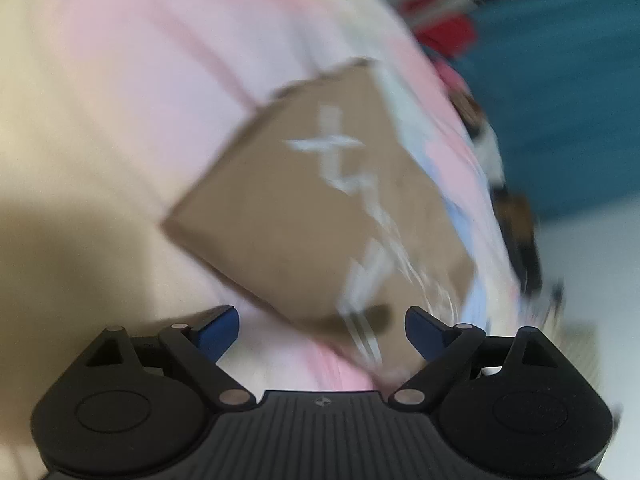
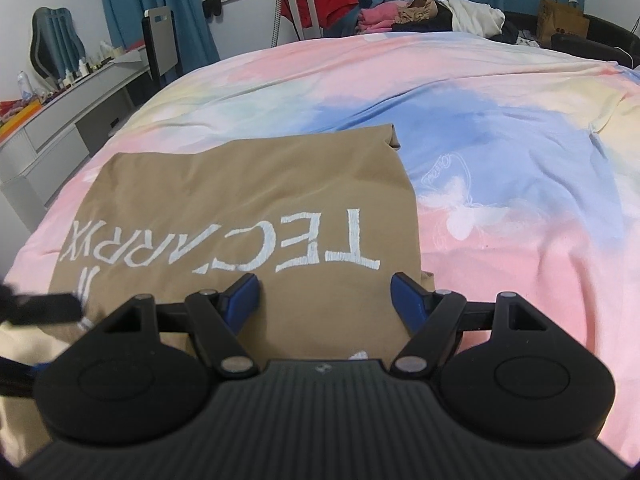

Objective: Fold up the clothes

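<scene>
Your left tool [image 1: 322, 330] is spread wide and grips nothing, its blue pads [image 1: 218, 330] tilted over the near corner of the folded tan T-shirt [image 1: 312, 208] in a badly blurred view. Your right tool [image 2: 324, 298] is likewise released, hovering just above the shirt's near edge below the white lettering [image 2: 224, 244]. The shirt lies flat on the bed's pastel pink, blue and yellow duvet [image 2: 500, 168], with a pile of unfolded clothes [image 2: 432, 14] at the far edge and a grey dresser [image 2: 68, 120] beside the bed.
</scene>
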Motion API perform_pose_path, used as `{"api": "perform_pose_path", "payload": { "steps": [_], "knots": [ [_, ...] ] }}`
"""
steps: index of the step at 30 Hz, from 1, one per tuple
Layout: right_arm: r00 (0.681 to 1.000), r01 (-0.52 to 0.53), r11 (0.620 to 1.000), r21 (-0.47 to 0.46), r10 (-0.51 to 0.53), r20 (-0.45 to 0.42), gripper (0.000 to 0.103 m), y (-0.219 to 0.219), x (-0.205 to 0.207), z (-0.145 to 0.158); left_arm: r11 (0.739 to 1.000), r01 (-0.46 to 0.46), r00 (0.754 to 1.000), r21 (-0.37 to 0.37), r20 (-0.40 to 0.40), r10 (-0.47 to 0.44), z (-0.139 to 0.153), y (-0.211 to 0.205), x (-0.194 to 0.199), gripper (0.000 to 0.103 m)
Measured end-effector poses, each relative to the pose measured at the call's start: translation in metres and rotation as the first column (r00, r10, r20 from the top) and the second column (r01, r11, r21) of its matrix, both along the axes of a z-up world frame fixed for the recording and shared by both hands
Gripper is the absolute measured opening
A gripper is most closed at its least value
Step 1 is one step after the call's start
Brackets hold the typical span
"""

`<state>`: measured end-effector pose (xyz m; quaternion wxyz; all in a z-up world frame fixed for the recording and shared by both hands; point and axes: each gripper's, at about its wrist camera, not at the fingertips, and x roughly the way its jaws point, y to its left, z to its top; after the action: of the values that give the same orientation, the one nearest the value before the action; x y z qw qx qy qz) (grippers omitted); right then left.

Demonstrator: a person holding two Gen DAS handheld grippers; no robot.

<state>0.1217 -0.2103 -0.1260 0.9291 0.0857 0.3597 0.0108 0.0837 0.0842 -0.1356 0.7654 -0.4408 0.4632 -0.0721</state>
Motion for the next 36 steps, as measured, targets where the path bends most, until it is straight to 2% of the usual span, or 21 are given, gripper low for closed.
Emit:
{"api": "perform_pose_path", "payload": {
  "steps": [2,4,6,7,8,10,13,18,19,21,24,28,31,33,36],
  "knots": [
    [1.0,0.011,1.0,0.009,-0.011,0.002,0.075,-0.001,0.0,0.001,0.996,-0.066,0.998,-0.059,0.013,0.066,-0.003,0.007,0.005,0.088],
    [0.999,0.032,0.998,0.056,-0.033,0.02,0.075,-0.004,-0.004,0.008,0.992,-0.104,0.994,-0.069,0.028,0.106,-0.003,0.01,0.009,0.078],
    [0.997,0.031,0.985,0.171,-0.043,0.066,0.075,-0.008,-0.012,0.022,0.989,-0.134,0.99,-0.058,0.032,0.136,-0.004,0.01,0.01,0.058],
    [0.996,0.022,0.97,0.243,-0.043,0.079,0.076,-0.01,-0.016,0.027,0.988,-0.146,0.988,-0.053,0.035,0.148,-0.004,0.01,0.009,0.054],
    [0.997,0.002,0.939,0.344,-0.03,0.077,0.077,-0.011,-0.02,0.028,0.988,-0.149,0.987,-0.05,0.048,0.151,-0.003,0.009,0.008,0.048],
    [0.997,-0.036,0.846,0.532,-0.005,0.076,0.077,-0.013,-0.029,0.032,0.988,-0.15,0.985,-0.048,0.08,0.153,0.003,0.008,0.005,0.041],
    [0.998,-0.068,0.695,0.716,0.059,0.037,0.077,-0.008,-0.033,0.02,0.989,-0.14,0.978,-0.055,0.148,0.147,0.014,0.003,0.001,0.031],
    [0.976,0.071,0.442,0.894,0.156,-0.155,0.077,0.0,-0.017,-0.038,0.99,-0.126,0.962,-0.068,0.236,0.138,0.028,-0.005,-0.004,0.025],
    [0.971,0.107,0.403,0.909,0.155,-0.183,0.077,-0.001,-0.015,-0.048,0.99,-0.125,0.959,-0.071,0.247,0.139,0.031,-0.005,-0.005,0.025],
    [0.972,0.173,0.36,0.917,0.09,-0.219,0.077,-0.011,-0.013,-0.06,0.988,-0.132,0.956,-0.079,0.252,0.148,0.031,-0.005,-0.004,0.024],
    [0.971,0.237,0.317,0.918,-0.051,-0.233,0.077,-0.033,-0.014,-0.066,0.984,-0.145,0.956,-0.1,0.244,0.166,0.028,-0.002,-0.001,0.024],
    [0.94,0.329,0.33,0.885,-0.203,-0.273,0.076,-0.052,-0.022,-0.069,0.981,-0.154,0.955,-0.115,0.237,0.178,0.026,0.002,-0.001,0.024],
    [0.913,0.383,0.351,0.854,-0.281,-0.294,0.058,-0.057,-0.027,-0.072,0.983,-0.153,0.954,-0.106,0.243,0.174,0.027,0.002,0.0,0.024],
    [0.908,0.392,0.371,0.842,-0.303,-0.289,0.033,-0.057,-0.028,-0.071,0.984,-0.147,0.955,-0.096,0.245,0.167,0.028,0.001,0.001,0.024],
    [0.914,0.37,0.408,0.835,-0.322,-0.248,0.019,-0.055,-0.03,-0.059,0.991,-0.121,0.962,-0.055,0.239,0.131,0.035,0.0,0.006,0.023]
  ]
}}
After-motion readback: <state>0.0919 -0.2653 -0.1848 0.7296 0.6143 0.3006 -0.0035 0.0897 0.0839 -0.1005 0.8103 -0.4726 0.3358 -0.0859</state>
